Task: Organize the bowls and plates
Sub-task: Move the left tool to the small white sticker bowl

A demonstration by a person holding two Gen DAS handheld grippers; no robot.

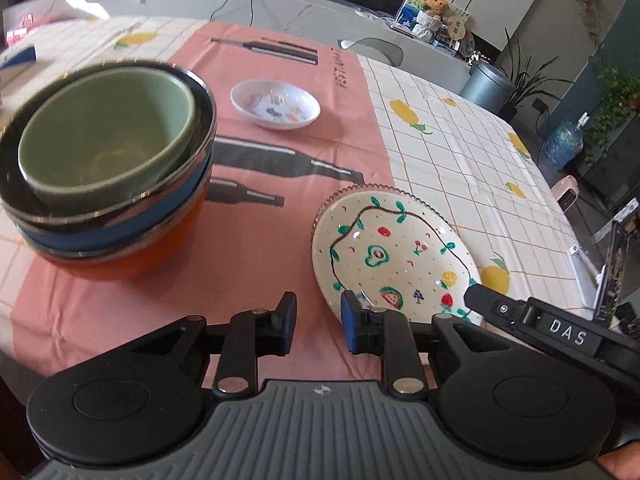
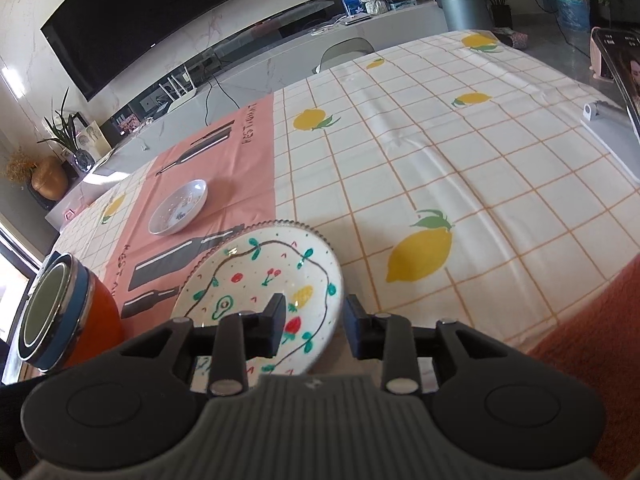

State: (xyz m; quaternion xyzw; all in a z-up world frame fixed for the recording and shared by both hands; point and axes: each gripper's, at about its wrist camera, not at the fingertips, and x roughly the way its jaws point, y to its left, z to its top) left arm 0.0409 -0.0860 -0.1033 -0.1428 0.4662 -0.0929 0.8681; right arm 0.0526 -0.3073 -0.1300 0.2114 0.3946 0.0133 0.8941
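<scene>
A white plate painted with fruit [image 1: 392, 256] [image 2: 260, 276] lies on the pink mat near the table's front. My right gripper [image 2: 316, 326] is open astride the plate's near right rim: one finger hangs over the plate, the other outside it, and the pads are off the rim. One of its fingers [image 1: 500, 308] shows at the plate's edge in the left wrist view. A stack of bowls [image 1: 120, 184] [image 2: 60, 312], green in steel-rimmed blue on orange, stands to the left. My left gripper [image 1: 318, 320] is open and empty between the stack and the plate. A small white dish [image 1: 276, 104] [image 2: 178, 208] sits farther back.
The pink mat [image 1: 260, 240] lies over a lemon-print checked tablecloth [image 2: 440, 140]. A phone on a stand [image 2: 616, 80] is at the table's right edge. A chair [image 2: 346, 50] is tucked in at the far side. An orange sleeve [image 2: 592, 340] shows at the lower right.
</scene>
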